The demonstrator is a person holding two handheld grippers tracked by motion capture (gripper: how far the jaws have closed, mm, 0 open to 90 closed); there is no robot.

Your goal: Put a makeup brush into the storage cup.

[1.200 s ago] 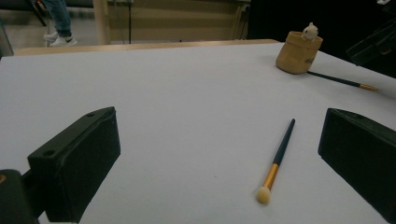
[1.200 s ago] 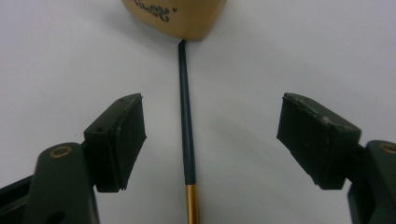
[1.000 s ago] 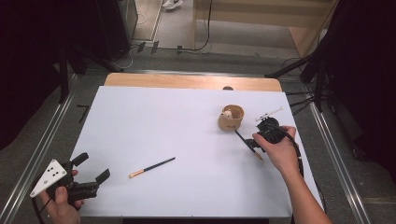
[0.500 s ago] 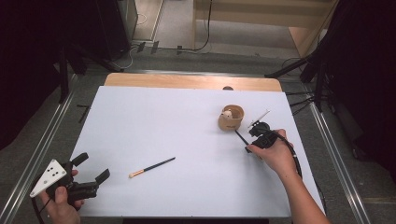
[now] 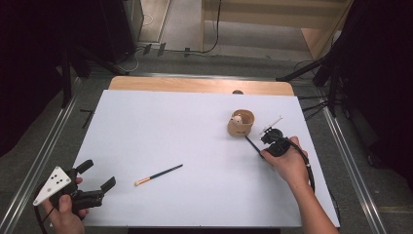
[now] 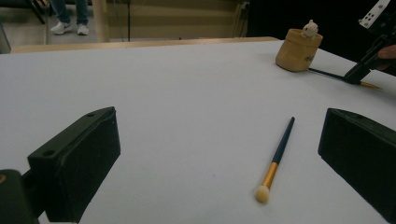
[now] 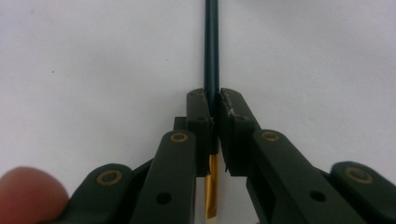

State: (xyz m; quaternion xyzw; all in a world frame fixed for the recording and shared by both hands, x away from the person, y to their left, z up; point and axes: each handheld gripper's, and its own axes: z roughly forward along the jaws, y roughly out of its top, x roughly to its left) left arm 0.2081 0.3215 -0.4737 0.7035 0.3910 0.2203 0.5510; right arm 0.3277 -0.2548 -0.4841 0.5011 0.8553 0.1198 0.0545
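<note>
My right gripper [image 5: 265, 151] rests at the table's right, just near of a small wooden cup [image 5: 241, 123]. It is shut on a dark-handled brush [image 5: 252, 144] whose free end points toward the cup. In the right gripper view the jaws pinch the dark shaft [image 7: 211, 46] just above its gold ferrule [image 7: 212, 186]. A second brush [image 5: 158, 174], with a dark handle, gold ferrule and pale tip, lies loose on the white table [image 5: 170, 126]. My left gripper [image 5: 97, 174] is held open at the near left corner, and that loose brush [image 6: 275, 161] lies ahead between its jaws.
The cup [image 6: 298, 49] has a small pale figure on its rim. A wooden strip [image 5: 195, 85] runs along the table's far edge. Metal rails flank both sides, with dark stands and cables on the floor beyond.
My right gripper has shifted a little left and nearer along the dark brush and now sits clamped on it. The left gripper and the loose brush have not moved.
</note>
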